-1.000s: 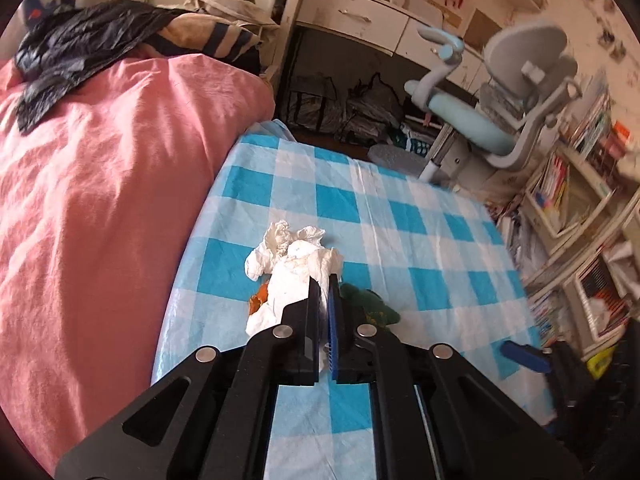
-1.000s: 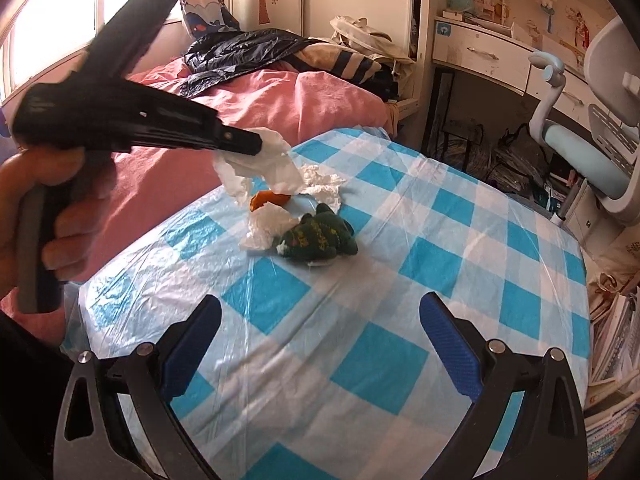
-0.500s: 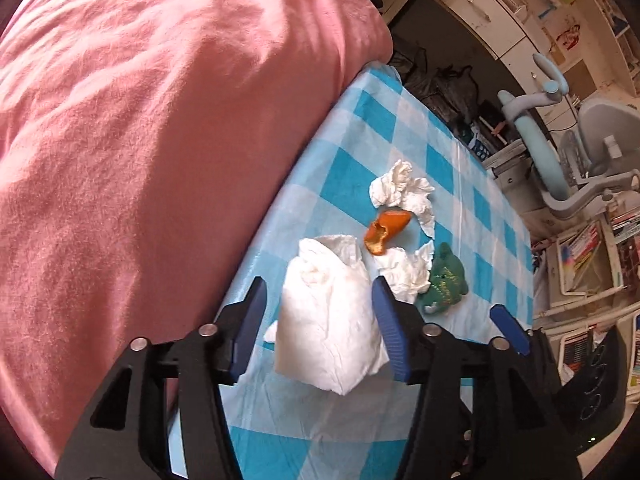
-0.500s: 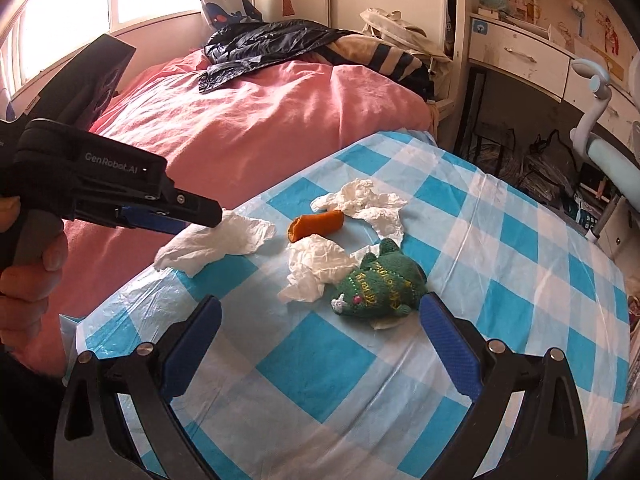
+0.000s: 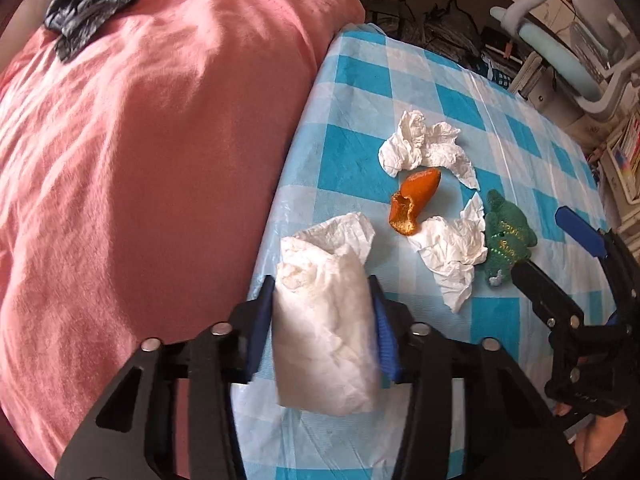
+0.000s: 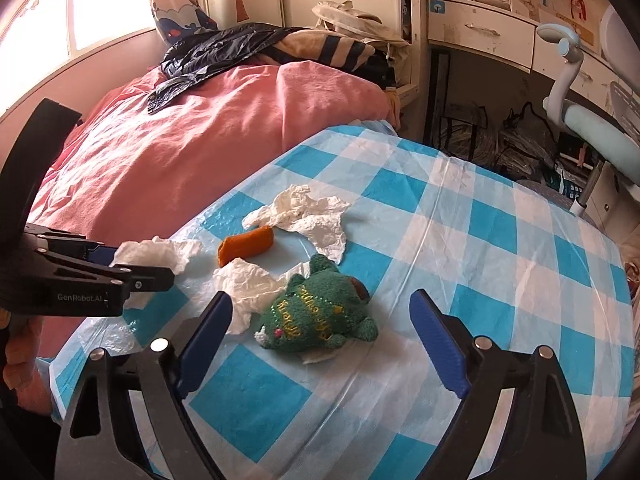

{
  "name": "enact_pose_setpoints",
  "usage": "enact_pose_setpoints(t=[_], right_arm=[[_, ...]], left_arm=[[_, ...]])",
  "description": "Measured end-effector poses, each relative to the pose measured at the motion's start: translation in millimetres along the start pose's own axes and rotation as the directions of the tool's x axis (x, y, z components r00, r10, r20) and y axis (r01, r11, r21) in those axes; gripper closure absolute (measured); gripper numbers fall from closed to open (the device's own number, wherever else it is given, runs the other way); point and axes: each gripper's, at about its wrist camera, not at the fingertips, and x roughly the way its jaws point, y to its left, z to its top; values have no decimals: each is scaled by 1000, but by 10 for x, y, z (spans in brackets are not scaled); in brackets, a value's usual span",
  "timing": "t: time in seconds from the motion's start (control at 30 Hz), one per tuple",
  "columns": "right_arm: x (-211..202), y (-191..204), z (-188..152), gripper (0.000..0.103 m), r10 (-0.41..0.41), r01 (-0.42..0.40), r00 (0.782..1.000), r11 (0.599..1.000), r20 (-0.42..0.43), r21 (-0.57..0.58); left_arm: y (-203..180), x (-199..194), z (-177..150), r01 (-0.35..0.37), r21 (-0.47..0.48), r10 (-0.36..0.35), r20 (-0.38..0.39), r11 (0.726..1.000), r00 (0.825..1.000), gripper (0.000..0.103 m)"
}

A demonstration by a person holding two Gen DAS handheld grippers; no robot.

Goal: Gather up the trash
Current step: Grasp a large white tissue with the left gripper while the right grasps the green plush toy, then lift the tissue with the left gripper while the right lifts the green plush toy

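Observation:
A crumpled white tissue [image 5: 324, 320] lies between the jaws of my left gripper [image 5: 322, 312], which are parted around it near the left edge of the checked table; it also shows in the right wrist view [image 6: 156, 254]. An orange peel [image 5: 414, 200], a second tissue [image 5: 428, 148] and a third tissue [image 5: 452, 248] lie further on. A green knitted toy [image 6: 316, 316] sits just ahead of my open, empty right gripper [image 6: 320, 336], which hovers above the table.
The blue-and-white checked table cover [image 6: 480, 240] borders a bed with a pink blanket [image 5: 140, 140] on the left. A desk chair [image 6: 592, 128] and desk drawers [image 6: 480, 32] stand beyond the table. Bookshelves [image 5: 624, 152] are at the right.
My left gripper opened from shut and swung toward the table's left edge with the tissue, which now sits loose between the jaws. My right gripper moved in closer over the green toy.

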Motion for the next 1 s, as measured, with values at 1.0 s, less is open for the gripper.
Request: enact_pose_setpoints(t=[1.0], right_arm=[[-451, -278, -278, 56, 148, -142, 984, 988, -99, 67]], left_arm=[[11, -499, -83, 319, -72, -312, 97, 945, 945, 94]])
